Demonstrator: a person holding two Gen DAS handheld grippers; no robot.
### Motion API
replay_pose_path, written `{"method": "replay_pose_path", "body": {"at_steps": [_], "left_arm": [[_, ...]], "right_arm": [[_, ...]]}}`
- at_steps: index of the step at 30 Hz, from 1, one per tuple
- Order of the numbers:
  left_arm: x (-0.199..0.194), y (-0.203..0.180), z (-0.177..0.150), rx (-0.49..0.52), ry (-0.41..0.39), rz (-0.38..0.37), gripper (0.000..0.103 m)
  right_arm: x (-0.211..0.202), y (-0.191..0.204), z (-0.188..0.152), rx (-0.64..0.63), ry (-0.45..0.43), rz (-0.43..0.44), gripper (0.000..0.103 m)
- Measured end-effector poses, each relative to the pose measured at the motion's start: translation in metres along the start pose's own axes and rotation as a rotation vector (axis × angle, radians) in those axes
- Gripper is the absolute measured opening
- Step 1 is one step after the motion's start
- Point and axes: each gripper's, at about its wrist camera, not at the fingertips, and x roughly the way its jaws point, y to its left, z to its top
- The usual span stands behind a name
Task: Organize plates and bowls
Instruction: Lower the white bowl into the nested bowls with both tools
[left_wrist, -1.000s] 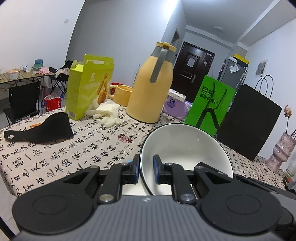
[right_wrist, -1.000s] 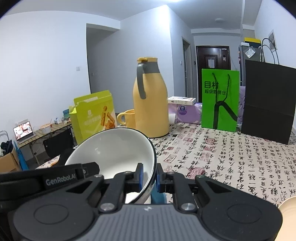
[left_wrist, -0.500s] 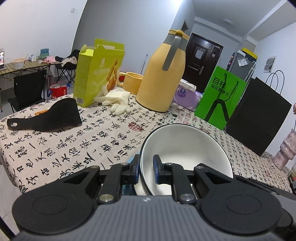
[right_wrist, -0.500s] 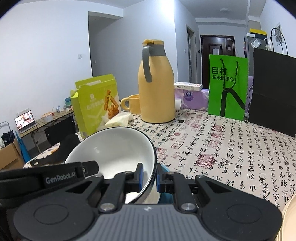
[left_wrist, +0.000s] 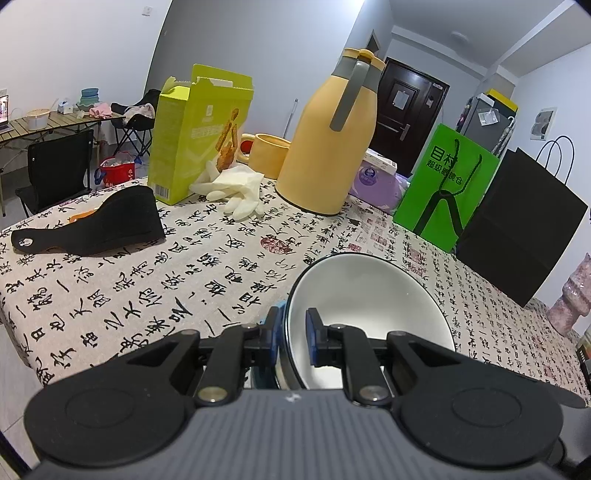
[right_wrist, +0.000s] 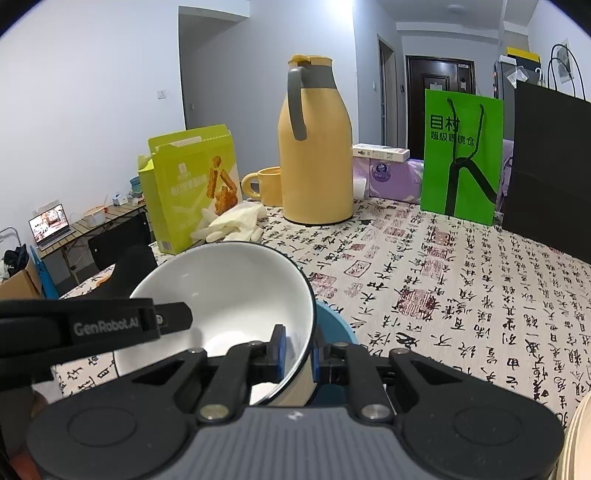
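A white bowl (left_wrist: 369, 295) with a dark rim hangs tilted just above the patterned tablecloth, gripped on opposite sides of its rim. My left gripper (left_wrist: 294, 325) is shut on the rim's left side. My right gripper (right_wrist: 297, 343) is shut on the right side of the same white bowl (right_wrist: 229, 288). A blue bowl (right_wrist: 334, 325) sits directly under it, mostly hidden, and shows as a blue sliver (left_wrist: 281, 308) in the left wrist view. The left gripper's black body (right_wrist: 92, 326) reaches in at the left of the right wrist view.
At the back stand a yellow thermos jug (left_wrist: 328, 147), a yellow mug (left_wrist: 267, 153), a green box (left_wrist: 195, 136), white gloves (left_wrist: 236, 188), a green bag (left_wrist: 445, 192) and a black bag (left_wrist: 517, 229). A black holder (left_wrist: 110, 225) lies near the table's left edge. A cream plate's rim (right_wrist: 576, 443) shows at the lower right.
Both grippers have sunk a little toward the table with the white bowl between them. The blue bowl has come into view beneath it.
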Motion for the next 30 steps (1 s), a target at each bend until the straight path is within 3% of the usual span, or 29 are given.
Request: {"method": "replay_pose_path", "body": {"at_steps": [9, 15, 30], "left_arm": [[0.002, 0.002, 0.004, -0.010, 0.024, -0.014, 0.015], [0.002, 0.002, 0.005, -0.005, 0.029, -0.005, 0.013], [0.006, -0.002, 0.008, 0.011, 0.038, 0.006, 0.013]], "right_arm": [[0.000, -0.002, 0.000, 0.006, 0.006, 0.012, 0.014], [-0.002, -0.010, 0.000, 0.077, 0.026, 0.041, 0.015], [-0.009, -0.024, 0.005, 0.128, -0.009, 0.040, 0.014]]}}
